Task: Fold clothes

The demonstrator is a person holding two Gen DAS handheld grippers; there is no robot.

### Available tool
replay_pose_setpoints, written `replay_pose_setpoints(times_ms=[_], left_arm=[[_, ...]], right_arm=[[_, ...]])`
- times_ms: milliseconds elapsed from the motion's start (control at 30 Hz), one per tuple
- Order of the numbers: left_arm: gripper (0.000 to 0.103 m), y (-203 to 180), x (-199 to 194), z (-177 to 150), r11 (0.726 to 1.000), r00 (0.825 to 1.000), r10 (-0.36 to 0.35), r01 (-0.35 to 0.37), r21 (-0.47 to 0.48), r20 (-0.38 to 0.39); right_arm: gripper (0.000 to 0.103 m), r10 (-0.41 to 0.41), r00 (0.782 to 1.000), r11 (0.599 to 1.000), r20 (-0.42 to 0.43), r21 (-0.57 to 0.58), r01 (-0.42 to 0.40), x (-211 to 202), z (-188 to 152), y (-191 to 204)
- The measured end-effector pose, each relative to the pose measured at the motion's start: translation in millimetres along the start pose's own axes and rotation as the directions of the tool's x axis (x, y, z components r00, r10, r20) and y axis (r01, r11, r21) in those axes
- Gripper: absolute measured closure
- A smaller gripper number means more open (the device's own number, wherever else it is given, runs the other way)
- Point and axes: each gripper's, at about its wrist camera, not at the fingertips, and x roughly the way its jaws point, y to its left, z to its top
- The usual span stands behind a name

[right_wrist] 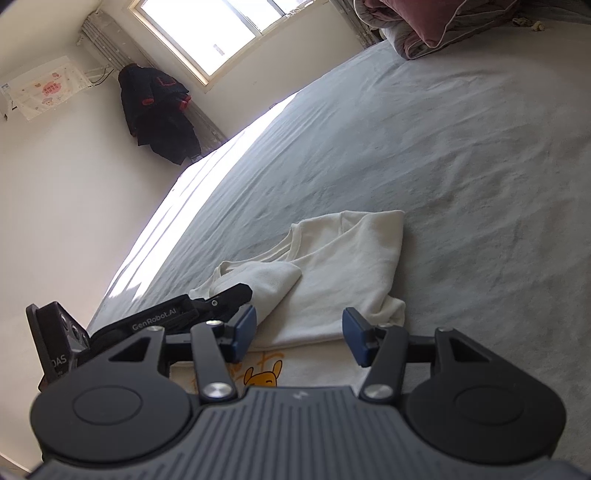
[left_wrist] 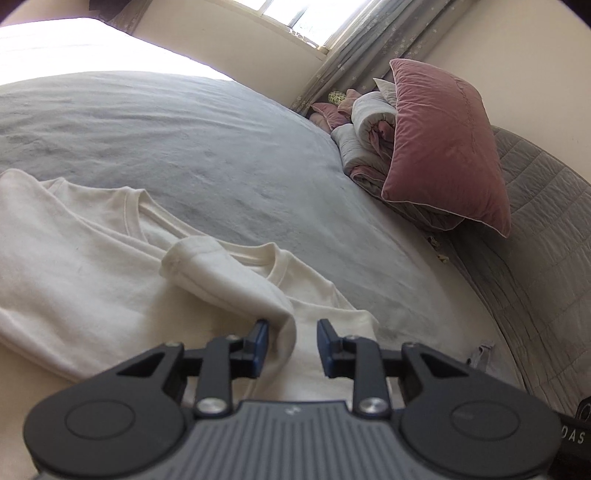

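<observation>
We see a cream long-sleeved top (left_wrist: 85,258) lying on the grey bedspread (left_wrist: 207,147), partly folded, with one sleeve (left_wrist: 221,277) laid across its chest and the neckline facing the far side of the bed. Our left gripper (left_wrist: 291,343) sits low over the near edge of the garment with its jaws spread; a raised fold of the sleeve fabric lies between the blue pads (left_wrist: 260,339), but they do not close on it. From the right wrist view, our right gripper (right_wrist: 299,336) hovers above the hem end of the same top (right_wrist: 343,266), jaws also spread wide and holding nothing, and a yellow cartoon print (right_wrist: 264,373) shows on the cloth just under it. The left gripper (right_wrist: 207,306) appears there beside the folded sleeve. A pink pillow (left_wrist: 447,147) leans on rolled bedding (left_wrist: 365,140) at the headboard, well apart from the top, and a dark coat (right_wrist: 159,114) hangs by the window (right_wrist: 207,33).
</observation>
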Motion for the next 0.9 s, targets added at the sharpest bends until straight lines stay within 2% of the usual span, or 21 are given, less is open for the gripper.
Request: replay_pose_setpoints(times_ms=[167,367,467,633,767,900], left_arm=[[0.072,-24,9,-13,0.994,0.999,-0.020,0.023,0.102,-0.033],[0.072,-32,8,-25,0.978,0.995,-0.047,0.063,0.199,-0.085],[0.072,-31,0,-25,0.971,0.995,-0.037,0.057,0.233,-0.091],[0.072,-12,-29,-11,0.966,0.997,0.016,0.003,0.260,-0.071],[0.072,19,-58,8,0.961,0.996,0.090,-0.081,0.263,-0.025],[0.072,59,-86,26,0.952,0.984,0.177,-0.177,0.249,0.022]], right_arm=[[0.047,0.012,1.000,0.999,0.017,0.039,-0.012,-3,4,-7],[0.047,0.026,0.999,0.996,0.032,0.085,-0.028,-7,8,-15],[0.047,0.028,0.999,0.994,0.033,0.101,-0.032,-7,8,-16],[0.047,0.029,0.999,0.991,0.039,0.127,-0.034,-11,5,-19],[0.049,0.003,0.999,0.993,0.036,0.120,-0.007,-13,6,-19],[0.051,-0.034,0.999,0.995,0.028,0.095,0.031,-16,7,-14]])
